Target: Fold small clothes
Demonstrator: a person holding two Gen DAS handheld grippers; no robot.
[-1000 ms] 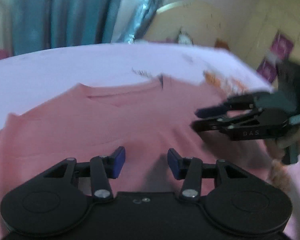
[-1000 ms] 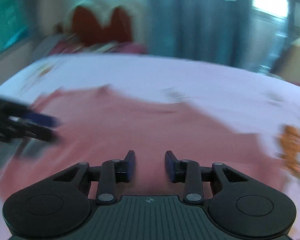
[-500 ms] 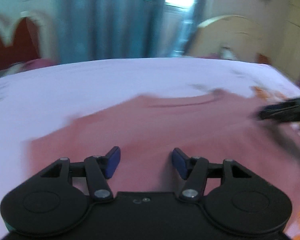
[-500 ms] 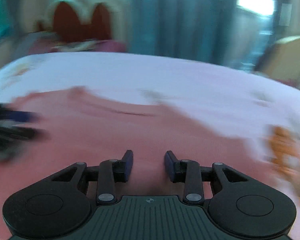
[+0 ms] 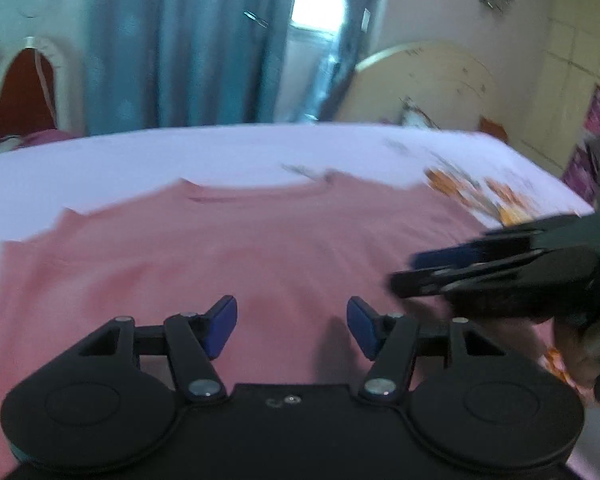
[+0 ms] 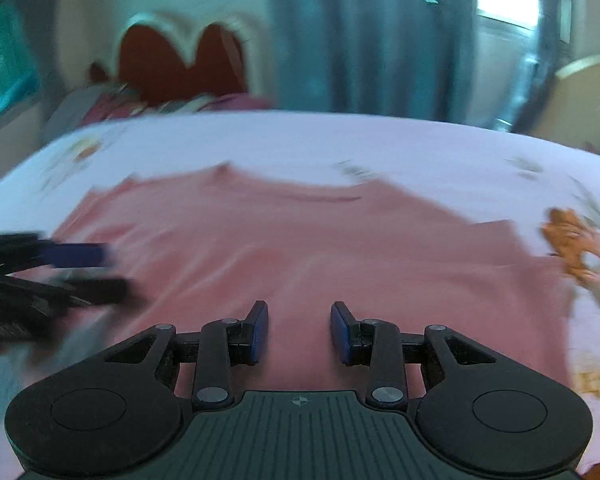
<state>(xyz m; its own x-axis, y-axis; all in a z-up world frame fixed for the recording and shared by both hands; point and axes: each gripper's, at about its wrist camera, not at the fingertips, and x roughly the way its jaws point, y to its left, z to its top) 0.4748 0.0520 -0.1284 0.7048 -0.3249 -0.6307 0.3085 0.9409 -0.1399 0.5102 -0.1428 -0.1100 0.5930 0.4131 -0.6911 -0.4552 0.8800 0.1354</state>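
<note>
Both grippers, left [image 5: 291, 326] and right [image 6: 299, 332], hover with jaws apart and empty over the pink shirt [image 5: 236, 248]. It lies spread flat on the bed [image 5: 220, 152], neckline far, likely so a fold can begin.

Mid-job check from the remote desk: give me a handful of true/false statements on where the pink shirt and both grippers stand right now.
1. The pink shirt lies spread on the bed sheet, neckline on the far side. True.
2. The left gripper is clamped on the shirt's hem. False: its jaws stand apart with only flat fabric showing between them.
3. The right gripper is open. True.
4. The shirt is already folded in half. False: both shoulders and the neckline lie flat in one layer, with no fold made.
5. Blue curtains hang beyond the bed. True.
</note>
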